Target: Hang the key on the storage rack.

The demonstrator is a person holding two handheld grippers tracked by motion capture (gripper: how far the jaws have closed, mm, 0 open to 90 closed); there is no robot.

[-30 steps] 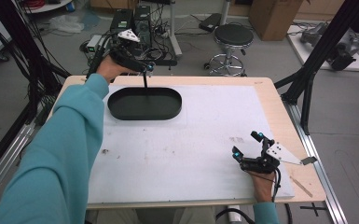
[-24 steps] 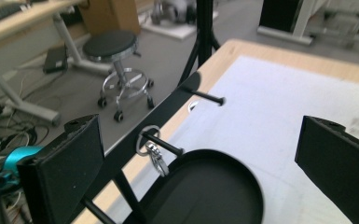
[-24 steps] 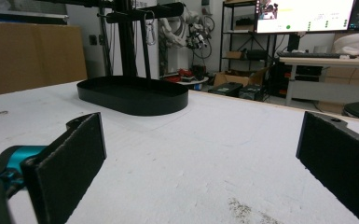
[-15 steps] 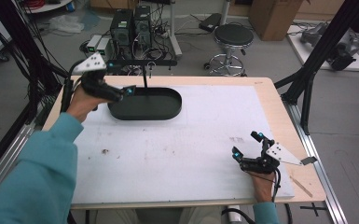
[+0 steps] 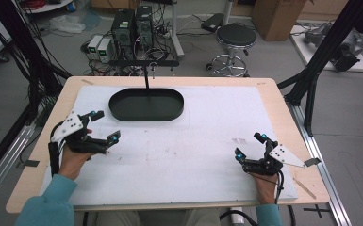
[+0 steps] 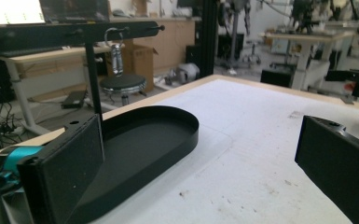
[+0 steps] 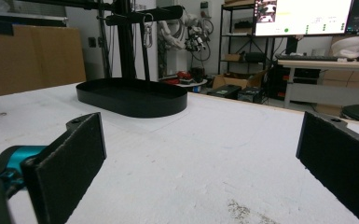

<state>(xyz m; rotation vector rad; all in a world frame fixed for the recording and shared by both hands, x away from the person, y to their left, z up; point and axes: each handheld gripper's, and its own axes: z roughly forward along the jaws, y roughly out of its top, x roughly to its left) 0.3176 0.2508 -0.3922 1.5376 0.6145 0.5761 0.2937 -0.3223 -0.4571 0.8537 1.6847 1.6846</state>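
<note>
High view, from left to right: the left gripper sits at the lower left of the frame, held low over the white sheet that covers the wooden desk. Its jaws have just been opening and now stand wide apart with nothing between them. It points toward the upper right, at the black oval metal tray, which lies just beyond it in the upper middle of the frame, near the far edge of the desk. The tray looks empty. From its far rim rises a thin black post carrying a black crossbar, and a small silver snap hook hangs from that bar, likely so it can be reached freely from either side. In the left gripper view the tray lies just ahead of the left jaw, and the hook dangles at the upper left.

At the lower right of the high view the right gripper rests on the sheet, well apart from the tray, its jaws likewise spread and empty, seemingly parked while the other hand works. In the right gripper view the tray stands far off at the upper left.
</note>
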